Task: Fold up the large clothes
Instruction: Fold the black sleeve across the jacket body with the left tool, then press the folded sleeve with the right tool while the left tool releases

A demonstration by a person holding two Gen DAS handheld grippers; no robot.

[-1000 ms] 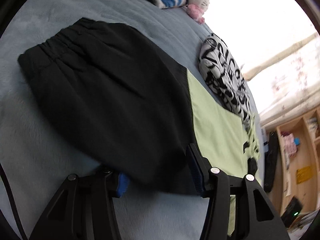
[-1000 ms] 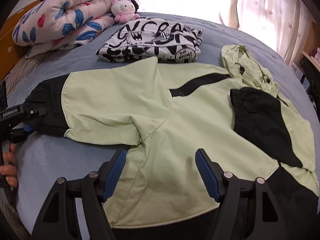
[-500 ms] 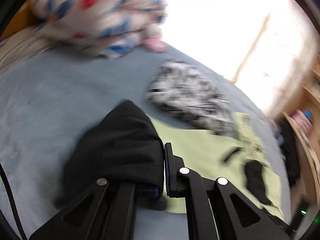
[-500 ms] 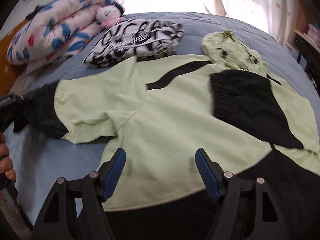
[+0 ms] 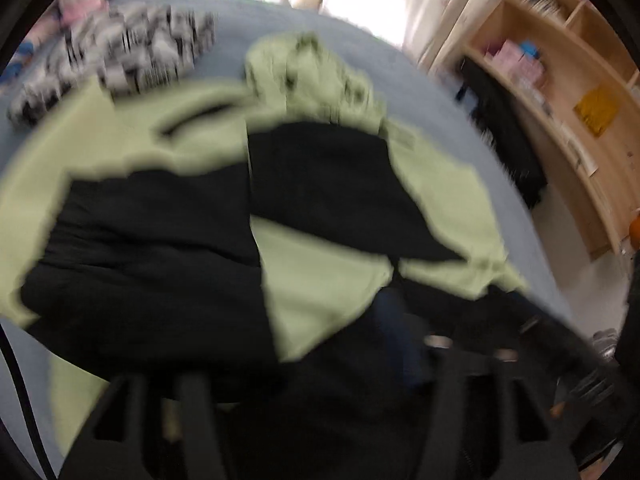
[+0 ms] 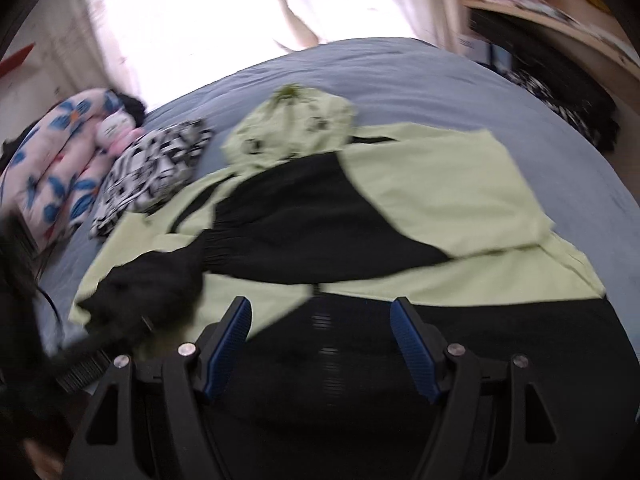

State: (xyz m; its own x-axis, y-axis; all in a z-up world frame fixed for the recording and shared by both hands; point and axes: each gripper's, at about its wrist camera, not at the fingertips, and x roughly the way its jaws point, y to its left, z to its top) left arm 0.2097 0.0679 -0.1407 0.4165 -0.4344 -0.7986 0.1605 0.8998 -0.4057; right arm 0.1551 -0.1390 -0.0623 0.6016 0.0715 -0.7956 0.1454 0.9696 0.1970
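Lying spread across the blue bed (image 6: 460, 80), the green-and-black hoodie (image 6: 440, 184) is stretching away from both grippers – hood (image 6: 296, 128) at the far end, black hem band (image 6: 520, 340) nearest the cameras, so its long axis is running straight ahead from the fingers. Both black sleeves are now lying folded in over the chest: the right sleeve (image 6: 312, 220) is crossing the middle, and the left sleeve (image 5: 152, 256) is resting just beside it.

The right gripper (image 6: 320, 344) is hovering directly over the hem with its blue pads spread wide and nothing between them. That is putting it nearer the middle of the hem, the edge that would probably be lifted toward the hood for the next fold, I would judge. The left gripper (image 5: 300, 368) is sitting over the left part of the garment; its jaws are opening, and no cloth is visibly caught between them – though heavy blur is making its fingertips hard to pick out against the black fabric.

The hem's near edge is being cut off by the gripper bodies in both views. A folded black-and-white garment (image 6: 152, 172) and a floral quilt (image 6: 60, 160) are lying beyond the hoodie's left side, apart from it.
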